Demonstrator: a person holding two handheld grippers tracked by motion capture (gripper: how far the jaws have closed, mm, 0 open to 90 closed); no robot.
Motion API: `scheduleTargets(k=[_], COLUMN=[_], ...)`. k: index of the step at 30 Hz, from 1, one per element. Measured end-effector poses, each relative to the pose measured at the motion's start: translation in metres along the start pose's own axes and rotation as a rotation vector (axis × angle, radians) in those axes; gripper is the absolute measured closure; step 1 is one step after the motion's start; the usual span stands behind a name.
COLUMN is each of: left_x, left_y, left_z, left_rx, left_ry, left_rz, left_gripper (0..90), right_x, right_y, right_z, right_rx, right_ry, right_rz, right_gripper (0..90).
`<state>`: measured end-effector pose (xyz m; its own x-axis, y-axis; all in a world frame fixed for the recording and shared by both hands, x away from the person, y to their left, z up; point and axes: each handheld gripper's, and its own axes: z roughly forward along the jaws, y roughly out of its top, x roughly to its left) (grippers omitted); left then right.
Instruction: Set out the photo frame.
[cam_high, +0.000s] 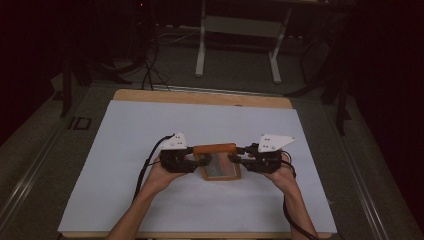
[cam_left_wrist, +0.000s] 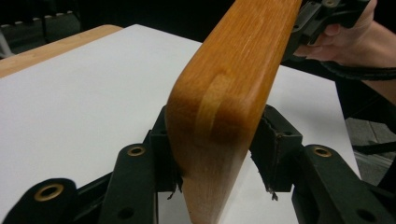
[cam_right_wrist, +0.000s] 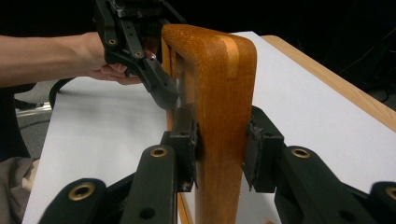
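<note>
Wooden frame (cam_high: 216, 161), orange-brown with rounded corners and a clear pane in its middle, stands near the centre of the white sheet (cam_high: 130, 150) that covers the counter (cam_high: 200, 96). In the high view it is tilted, with its top bar toward the far side and the pane facing up and toward the person. It is held between the two tongs, one on each short side.

Left tongs (cam_high: 192, 162) grasp the frame's left edge. In the left gripper view the frame (cam_left_wrist: 229, 102) runs up and away between the two black jaws; the left pad lies against the wood, and the right pad (cam_left_wrist: 273, 149) sits at the other face, though a thin gap there cannot be ruled out. The jaws are partly closed, as wide as the edge is thick.

Right tongs (cam_high: 236, 159) grasp the frame's right edge. In the right gripper view the upright side of the frame (cam_right_wrist: 224, 116) stands between the jaws, and both pads press flat on its two faces, so the grip is clenched on the wood. The left tongs (cam_right_wrist: 161, 86) and the person's left hand (cam_right_wrist: 105, 60) appear beyond it at the far edge.

A hand holds each tool, and the forearms enter from the near edge of the counter. A black cable (cam_high: 147, 160) trails from the left tool across the sheet.
</note>
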<state>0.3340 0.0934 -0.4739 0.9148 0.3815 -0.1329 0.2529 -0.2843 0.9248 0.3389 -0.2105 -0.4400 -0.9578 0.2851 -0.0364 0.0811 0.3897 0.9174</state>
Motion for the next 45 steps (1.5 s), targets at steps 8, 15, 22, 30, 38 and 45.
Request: scheduleTargets(k=[8, 15, 22, 30, 38, 45], left_x=[0.002, 0.006, 0.010, 0.016, 0.023, 0.028], left_y=[0.001, 0.002, -0.002, -0.006, -0.004, -0.005], left_z=[-0.007, -0.021, -0.027, -0.026, -0.018, -0.016], left_rx=[0.013, -0.010, -0.033, -0.053, -0.046, -0.036], left_ry=[-0.042, -0.006, 0.011, 0.029, 0.074, 0.116], left_rz=[-0.008, -0.022, -0.044, -0.098, -0.142, -0.173], left_gripper=[63.3, 63.3, 62.6, 57.1, 54.2, 53.8], right_x=[-0.002, -0.001, -0.001, 0.002, -0.007, -0.012], right_y=[-0.009, -0.015, -0.016, -0.012, -0.017, -0.019], right_z=[0.003, 0.020, 0.030, 0.034, 0.037, 0.043], right_rx=[-0.038, -0.034, -0.024, -0.010, -0.026, -0.016], right_ry=[0.017, 0.012, 0.010, -0.002, -0.020, -0.070], right_rz=[0.062, 0.109, 0.149, 0.190, 0.253, 0.291], right_gripper=[66.4, 64.7, 64.3, 66.2, 65.4, 63.5])
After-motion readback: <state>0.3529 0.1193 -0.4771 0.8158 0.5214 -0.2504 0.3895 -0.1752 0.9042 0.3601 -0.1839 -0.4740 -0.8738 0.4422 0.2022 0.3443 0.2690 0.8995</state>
